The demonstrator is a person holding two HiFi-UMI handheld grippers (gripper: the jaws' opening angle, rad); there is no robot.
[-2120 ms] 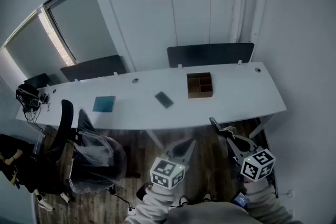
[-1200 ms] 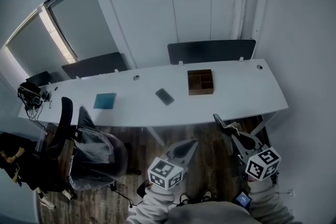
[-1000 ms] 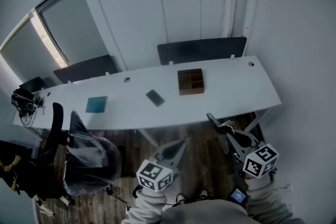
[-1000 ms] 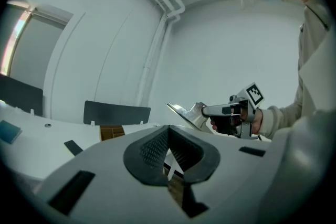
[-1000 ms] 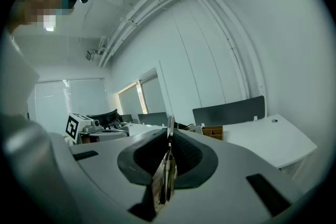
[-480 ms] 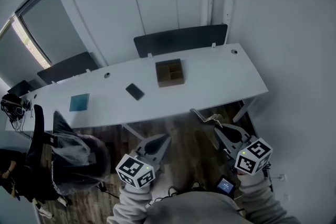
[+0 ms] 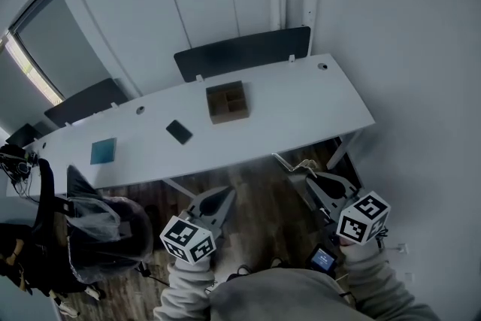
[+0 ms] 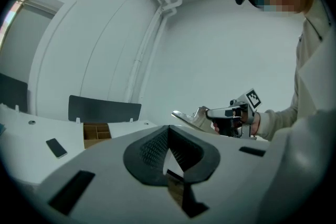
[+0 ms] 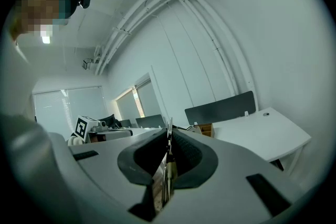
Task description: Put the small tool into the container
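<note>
A brown wooden container (image 7: pixel 227 101) with open compartments stands on the long white table (image 7: pixel 301 113), toward its back edge. Both grippers hover over the floor in front of the table. My right gripper (image 7: pixel 312 183) is shut on a thin, flat metal tool (image 7: pixel 289 164), whose tip pokes out near the table's front edge. In the right gripper view the tool (image 9: pixel 167 165) stands on edge between the pads, with the container (image 9: pixel 206 128) far ahead. My left gripper (image 7: pixel 224 195) is shut with nothing in it. In the left gripper view its pads (image 8: pixel 157 147) meet at the tip, and the container (image 8: pixel 95 134) lies ahead on the left.
A black phone (image 7: pixel 179 131) and a teal book (image 7: pixel 103 150) lie on the table left of the container. Dark divider panels (image 7: pixel 242 52) line the table's far edge. An office chair draped in plastic (image 7: pixel 101 225) stands at the left, over wooden floor.
The head view has swung, so the table and container now sit further left and higher in the picture. Both grippers have moved sideways with it, the right one still holding the tool.
</note>
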